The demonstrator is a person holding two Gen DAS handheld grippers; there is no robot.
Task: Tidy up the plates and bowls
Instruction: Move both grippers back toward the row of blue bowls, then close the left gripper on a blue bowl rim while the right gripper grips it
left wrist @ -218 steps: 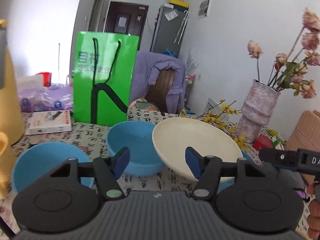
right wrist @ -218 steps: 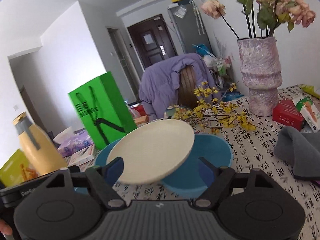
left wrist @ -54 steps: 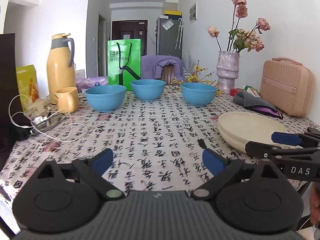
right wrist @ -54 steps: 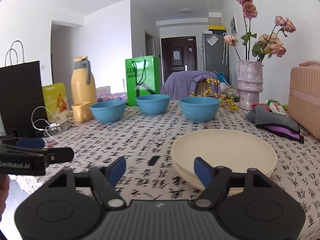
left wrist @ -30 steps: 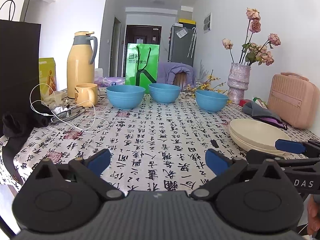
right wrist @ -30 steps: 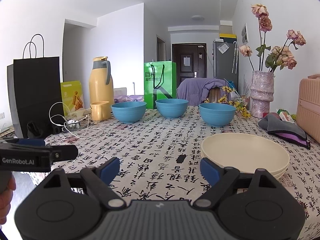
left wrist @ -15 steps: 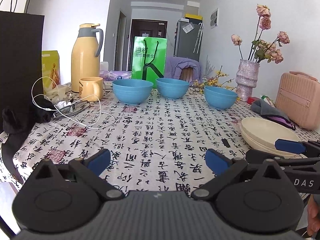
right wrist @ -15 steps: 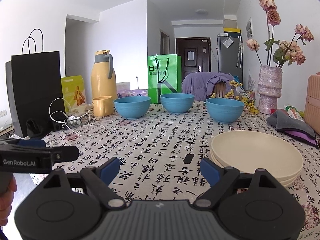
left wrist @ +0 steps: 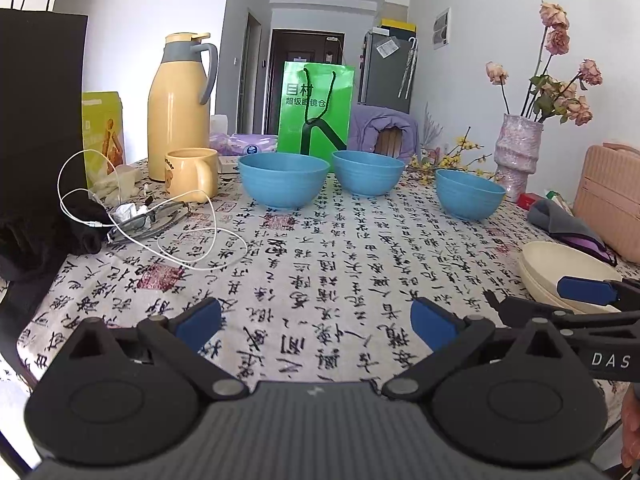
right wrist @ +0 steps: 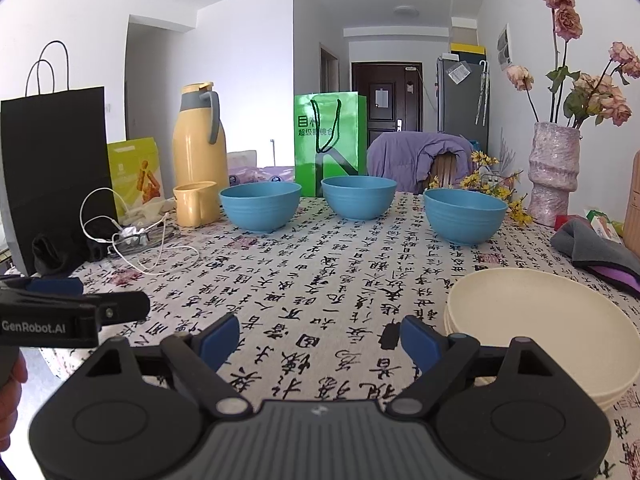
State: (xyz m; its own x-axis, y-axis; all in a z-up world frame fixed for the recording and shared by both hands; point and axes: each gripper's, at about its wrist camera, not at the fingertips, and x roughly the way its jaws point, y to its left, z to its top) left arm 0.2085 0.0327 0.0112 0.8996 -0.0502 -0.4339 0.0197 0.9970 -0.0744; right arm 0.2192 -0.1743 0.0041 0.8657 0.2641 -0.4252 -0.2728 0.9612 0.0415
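Note:
Three blue bowls stand in a row at the far side of the table: left (left wrist: 282, 184) (right wrist: 260, 206), middle (left wrist: 368, 177) (right wrist: 358, 197), right (left wrist: 469, 193) (right wrist: 465, 215). A stack of cream plates (right wrist: 540, 328) (left wrist: 560, 272) sits at the near right. My left gripper (left wrist: 316, 324) is open and empty above the near table edge. My right gripper (right wrist: 320, 340) is open and empty, just left of the plate stack. Each gripper shows at the edge of the other's view.
A yellow thermos (left wrist: 178, 106), yellow mug (left wrist: 192, 174), black paper bag (right wrist: 56, 172), white cable (left wrist: 160, 232) and glasses lie at the left. A green bag (left wrist: 316, 112), a vase of flowers (right wrist: 554, 172), a grey cloth (right wrist: 596, 248) and a pink case (left wrist: 608, 196) stand behind and right.
Both grippers have drawn back toward the near table edge, open and empty. The cream plates lie stacked at the near right; the bowls have not moved.

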